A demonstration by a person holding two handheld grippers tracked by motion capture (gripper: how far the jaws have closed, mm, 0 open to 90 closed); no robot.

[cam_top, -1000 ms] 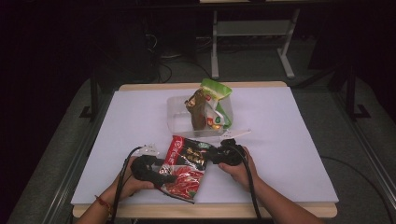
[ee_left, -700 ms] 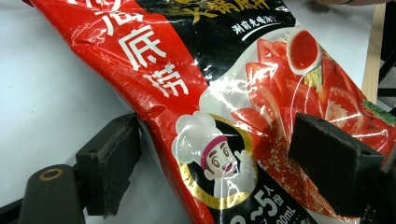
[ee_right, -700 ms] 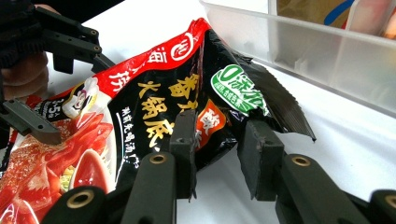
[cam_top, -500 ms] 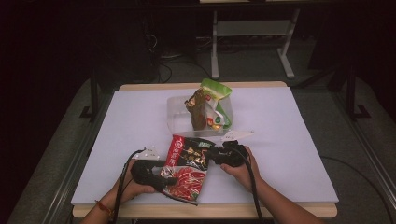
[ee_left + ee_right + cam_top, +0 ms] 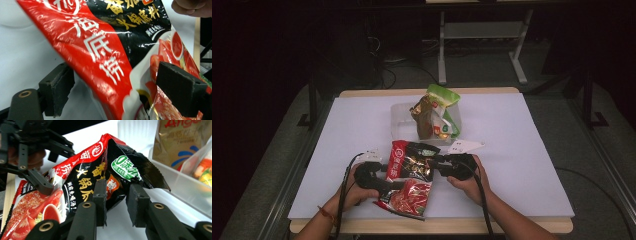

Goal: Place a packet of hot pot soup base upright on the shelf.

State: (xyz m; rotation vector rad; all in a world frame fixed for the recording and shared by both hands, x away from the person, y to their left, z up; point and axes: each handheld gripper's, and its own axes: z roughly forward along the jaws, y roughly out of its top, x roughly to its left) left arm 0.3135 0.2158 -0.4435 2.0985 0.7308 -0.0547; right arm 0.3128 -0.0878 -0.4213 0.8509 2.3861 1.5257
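We hold one red-and-black sauce packet (image 5: 409, 175) at the near edge of the table (image 5: 522, 150), about 6 o'clock from the clear plastic bin (image 5: 399, 116). Two tongs work it. The left tongs (image 5: 398, 186) stand at the packet's 8 o'clock side; in the left gripper view their jaws straddle the packet's lower edge, one pad lying on the printed face, the other apart from the film, so we judge them spread and not pinching. The right tongs (image 5: 115, 198) approach from 3 o'clock; their jaws have just been closing, with the packet's black top corner between them. In the right gripper view, one pad touches the film and the other stands just beside it; we judge no firm pinch yet.

The packet is tilted, its top raised toward the bin, probably so that both edges can be gripped for transfer.

Count: one packet in hand; one bin; at least two upright pouches (image 5: 434, 115) inside it; two white tags (image 5: 466, 146) on the table.
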